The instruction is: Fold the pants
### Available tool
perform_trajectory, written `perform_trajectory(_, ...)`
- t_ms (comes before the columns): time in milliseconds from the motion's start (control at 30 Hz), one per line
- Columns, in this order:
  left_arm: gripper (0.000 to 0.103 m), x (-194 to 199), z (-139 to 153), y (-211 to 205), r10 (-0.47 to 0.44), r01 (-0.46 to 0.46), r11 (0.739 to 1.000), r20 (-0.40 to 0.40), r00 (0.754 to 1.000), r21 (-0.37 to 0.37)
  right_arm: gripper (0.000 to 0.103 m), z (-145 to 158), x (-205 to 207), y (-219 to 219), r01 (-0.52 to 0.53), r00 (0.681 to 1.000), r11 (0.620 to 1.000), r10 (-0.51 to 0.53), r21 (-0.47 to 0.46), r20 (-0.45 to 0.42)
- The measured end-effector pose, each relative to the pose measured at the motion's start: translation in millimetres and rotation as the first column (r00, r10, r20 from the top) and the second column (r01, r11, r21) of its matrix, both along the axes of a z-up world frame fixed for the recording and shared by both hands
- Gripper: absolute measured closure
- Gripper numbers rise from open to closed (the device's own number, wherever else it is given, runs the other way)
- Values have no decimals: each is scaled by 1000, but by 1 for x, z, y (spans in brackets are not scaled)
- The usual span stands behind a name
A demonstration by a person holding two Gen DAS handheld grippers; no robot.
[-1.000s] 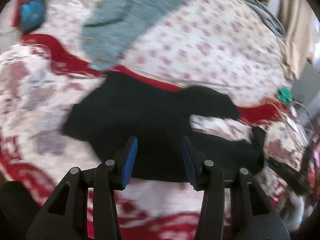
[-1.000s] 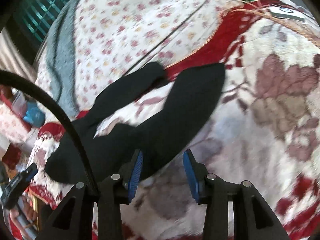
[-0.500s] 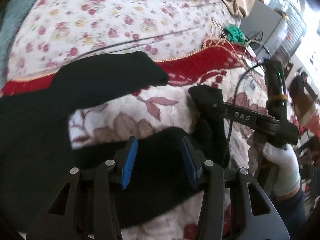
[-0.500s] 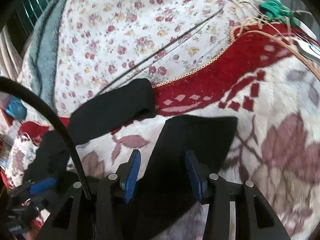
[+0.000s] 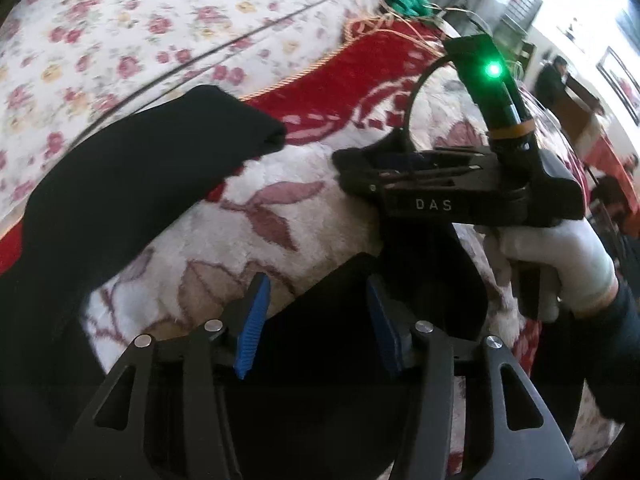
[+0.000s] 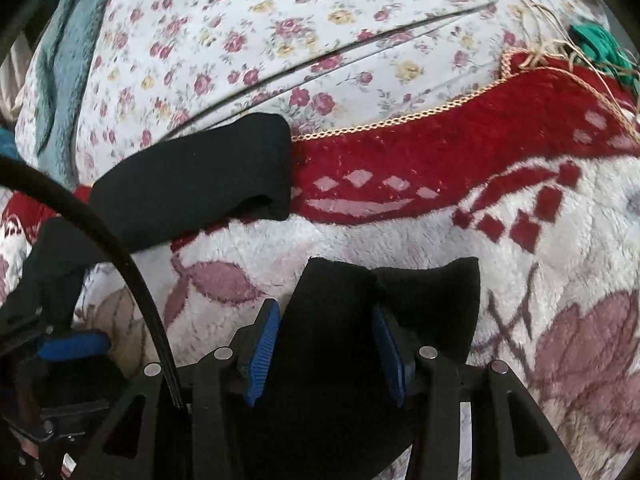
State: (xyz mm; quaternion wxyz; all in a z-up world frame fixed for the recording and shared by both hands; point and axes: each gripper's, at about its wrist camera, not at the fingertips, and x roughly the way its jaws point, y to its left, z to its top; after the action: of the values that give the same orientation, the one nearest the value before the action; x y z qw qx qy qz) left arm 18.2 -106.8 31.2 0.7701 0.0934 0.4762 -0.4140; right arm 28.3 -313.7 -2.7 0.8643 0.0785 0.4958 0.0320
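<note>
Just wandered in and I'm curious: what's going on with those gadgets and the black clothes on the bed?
A person is folding black pants spread on a red and white blanket, holding a two-fingered tool in each hand. Both tools are over the nearer pant leg, close to its end. The left tool has just been opening, with cloth between its fingers but not pinched. The right tool is open too, straddling the cloth. The other leg lies flat farther off.

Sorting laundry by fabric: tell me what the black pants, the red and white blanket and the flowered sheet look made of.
Black pants: soft matte knit, probably cotton or fleece; no sheen, rounded limp hems.
Red and white blanket: plush pile, likely synthetic fleece; fuzzy raised fibres, gold cord edging.
Flowered sheet: thin smooth woven cloth, probably cotton; flat printed roses, sharp creases.
</note>
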Motion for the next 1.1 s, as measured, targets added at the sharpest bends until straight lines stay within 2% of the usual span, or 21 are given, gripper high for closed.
perform_trajectory(67,49,3,-4,-4,-26,26,1000,-23,999,17,59,-1,1,-1,-18,1000,1000,18,6,8)
perform_trajectory(167,50,5,-13,-10,-47,49,998,-39,998,31,68,-1,-3,0,-52,998,999,52,-10,37)
perform_trajectory(233,59,-1,-13,-14,-76,75,996,9,997,51,78,-1,-6,-3,-55,997,998,55,-2,56)
perform_trajectory(267,67,-4,-13,-17,-95,94,994,22,995,59,82,0,-8,-5,-51,997,999,50,11,60)
perform_trajectory(300,80,-7,-12,-19,-111,109,992,29,993,63,88,2,-10,-8,-45,997,999,43,25,67)
perform_trajectory(367,88,-11,-9,-23,-115,110,991,59,992,76,90,9,-17,-15,-22,996,998,17,59,92)
perform_trajectory(467,92,-16,-8,-26,-109,99,991,113,988,95,91,22,-35,-29,27,990,992,-43,124,134)
perform_trajectory(567,97,-14,-6,-20,-80,72,995,118,990,72,91,38,-63,-45,86,974,980,-120,178,190)
perform_trajectory(700,98,-12,2,-14,-38,34,999,125,991,37,92,53,-112,-71,161,948,956,-219,245,233)
perform_trajectory(800,98,-15,8,-15,-30,25,999,138,990,33,92,53,-146,-88,218,938,943,-274,253,214)
perform_trajectory(900,98,-17,5,-20,-30,23,998,140,990,55,92,41,-173,-102,260,940,923,-309,282,145)
perform_trajectory(1033,98,-24,0,-28,-58,47,995,126,990,88,91,17,-180,-102,276,961,940,-277,200,-22)
perform_trajectory(1100,98,-27,1,-35,-68,56,993,120,990,102,91,18,-183,-105,277,960,933,-276,228,-39)
